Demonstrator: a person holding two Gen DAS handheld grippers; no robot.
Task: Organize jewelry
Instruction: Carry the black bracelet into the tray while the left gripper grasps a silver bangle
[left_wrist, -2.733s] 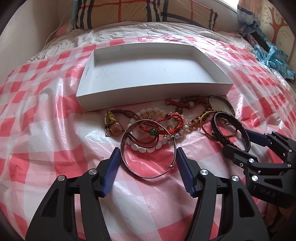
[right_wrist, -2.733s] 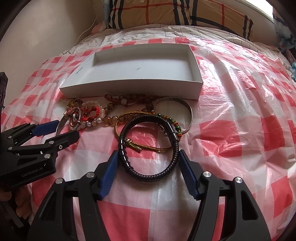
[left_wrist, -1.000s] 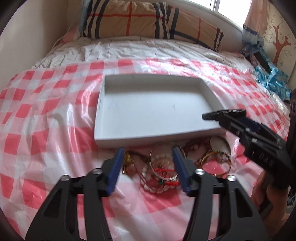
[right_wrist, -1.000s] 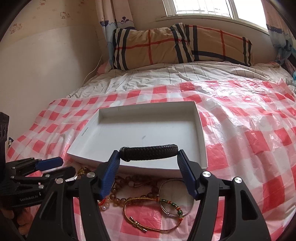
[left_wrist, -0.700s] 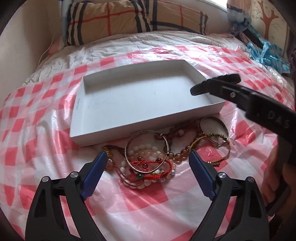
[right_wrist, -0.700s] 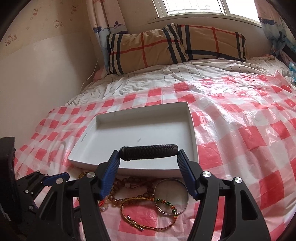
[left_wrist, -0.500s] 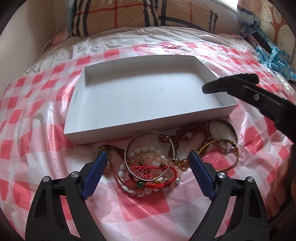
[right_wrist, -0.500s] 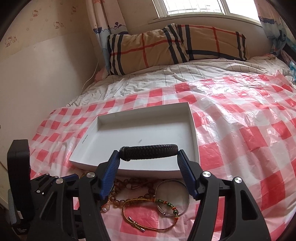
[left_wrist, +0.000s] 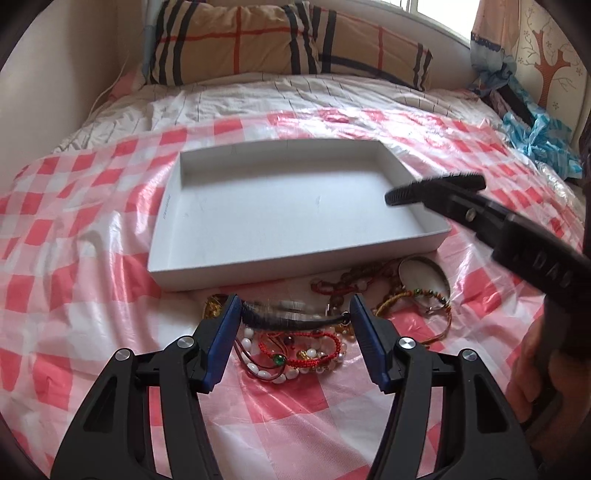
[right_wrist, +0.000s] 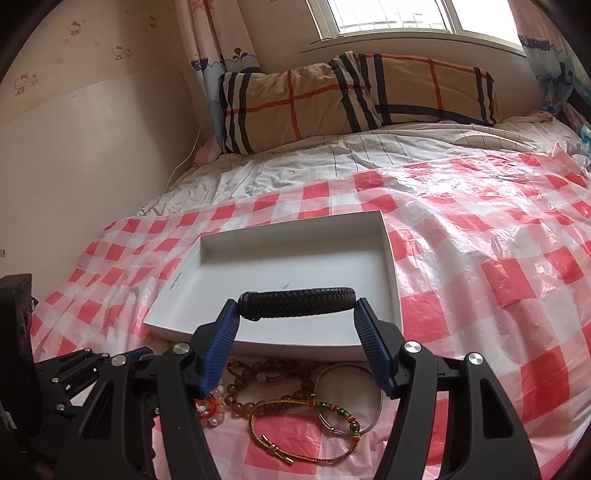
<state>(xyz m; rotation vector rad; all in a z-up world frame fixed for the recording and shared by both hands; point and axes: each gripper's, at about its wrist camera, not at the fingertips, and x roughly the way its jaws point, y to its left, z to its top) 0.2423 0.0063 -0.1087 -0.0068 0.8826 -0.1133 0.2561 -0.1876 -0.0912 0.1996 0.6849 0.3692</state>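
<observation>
My right gripper (right_wrist: 297, 314) is shut on a black braided bracelet (right_wrist: 297, 303), held edge-on above the near wall of the white box (right_wrist: 295, 266). The left wrist view shows that bracelet (left_wrist: 432, 186) over the box's (left_wrist: 280, 210) right side. My left gripper (left_wrist: 294, 325) sits just in front of the box with its jaws closing. A thin silver bangle (left_wrist: 291, 318), blurred and tipped edge-on, spans from pad to pad. Beneath it lie a red cord bracelet (left_wrist: 303, 350) and white beads (left_wrist: 262, 373).
Brown beads (right_wrist: 266, 373), a wider silver bangle (right_wrist: 351, 395) and a gold cord bracelet (right_wrist: 295, 443) lie in front of the box on the red-checked plastic sheet (right_wrist: 498, 277). A plaid pillow (right_wrist: 351, 99) is behind. A person's hand (left_wrist: 535, 369) grips the right tool.
The left jaws spread wide over the pile, then narrowed onto the thin silver bangle, which now stands edge-on between the pads. The right gripper stayed over the box with its bracelet.
</observation>
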